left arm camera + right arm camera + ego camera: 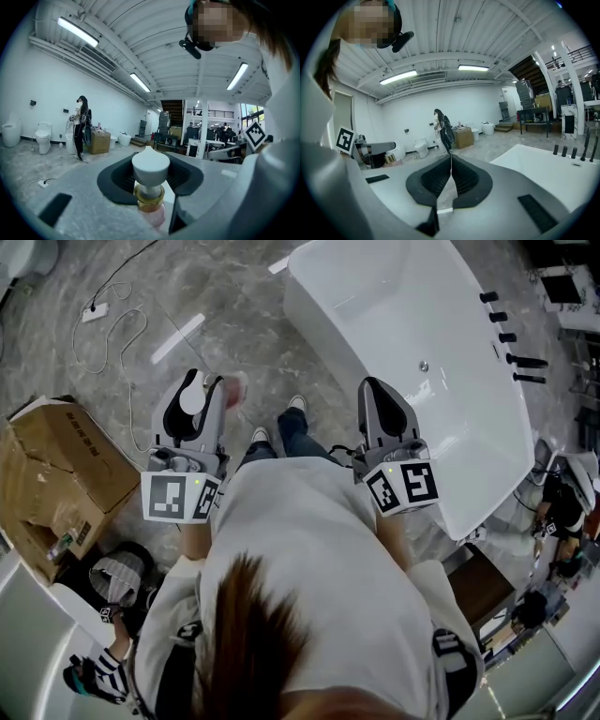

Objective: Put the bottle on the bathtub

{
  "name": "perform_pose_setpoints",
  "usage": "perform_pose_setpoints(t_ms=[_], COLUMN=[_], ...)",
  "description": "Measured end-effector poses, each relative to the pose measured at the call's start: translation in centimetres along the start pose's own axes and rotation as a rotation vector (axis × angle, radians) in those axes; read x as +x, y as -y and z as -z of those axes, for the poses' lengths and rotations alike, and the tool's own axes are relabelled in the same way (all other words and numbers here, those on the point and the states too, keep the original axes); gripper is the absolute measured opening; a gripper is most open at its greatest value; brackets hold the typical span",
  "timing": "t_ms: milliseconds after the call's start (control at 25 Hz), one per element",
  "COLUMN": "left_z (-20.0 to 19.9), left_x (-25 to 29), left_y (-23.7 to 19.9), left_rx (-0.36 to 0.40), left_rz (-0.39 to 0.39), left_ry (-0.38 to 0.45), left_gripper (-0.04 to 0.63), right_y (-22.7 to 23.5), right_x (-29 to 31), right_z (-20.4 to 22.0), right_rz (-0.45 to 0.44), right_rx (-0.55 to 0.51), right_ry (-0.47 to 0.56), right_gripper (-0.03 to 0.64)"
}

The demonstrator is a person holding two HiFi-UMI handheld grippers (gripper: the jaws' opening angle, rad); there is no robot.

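Left tool [195,382] has the bottle [150,165] clamped at its gold-collared neck, white cap on one side of the jaws and pink body on the other. It's out over the grey marbled floor [216,296], clear of the white bathtub [469,437]. Right tool [450,158] is pinched fully together with nothing in it, hovering just beside the bathtub's near rim.

A torn cardboard box [58,470] sits on the grey marbled floor [234,296], a white power strip [94,311] lies farther off, and toilets [43,137] (white, along the far wall) stand near a standing person [83,127] in dark clothes.
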State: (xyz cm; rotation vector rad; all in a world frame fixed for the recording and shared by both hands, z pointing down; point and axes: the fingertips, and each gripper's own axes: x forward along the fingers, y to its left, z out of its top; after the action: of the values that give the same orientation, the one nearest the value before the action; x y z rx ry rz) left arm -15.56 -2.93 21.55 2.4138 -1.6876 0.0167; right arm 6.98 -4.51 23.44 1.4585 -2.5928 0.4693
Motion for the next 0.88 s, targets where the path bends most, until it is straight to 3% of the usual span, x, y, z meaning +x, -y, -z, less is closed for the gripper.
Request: perform_pose_setpoints(t_ms=[280,880], left_z=[-1.0,-2.0], left_x=[3.2,4.0], left_y=[1.4,4.4], left_rx=[-0.001,0.01], left_rz=[-0.026,-0.009], left_ry=[0.028,0.06], left_gripper=[0.16,0.16], right_y=[3.0,5.7], right_x=[1.4,-1.3], right_z=[-1.3,-0.9], right_rz=[-0.042,-0.003], right_rx=[-0.012,0.022], right_ry=[0.003,0.031], right_gripper=[0.014,0.014])
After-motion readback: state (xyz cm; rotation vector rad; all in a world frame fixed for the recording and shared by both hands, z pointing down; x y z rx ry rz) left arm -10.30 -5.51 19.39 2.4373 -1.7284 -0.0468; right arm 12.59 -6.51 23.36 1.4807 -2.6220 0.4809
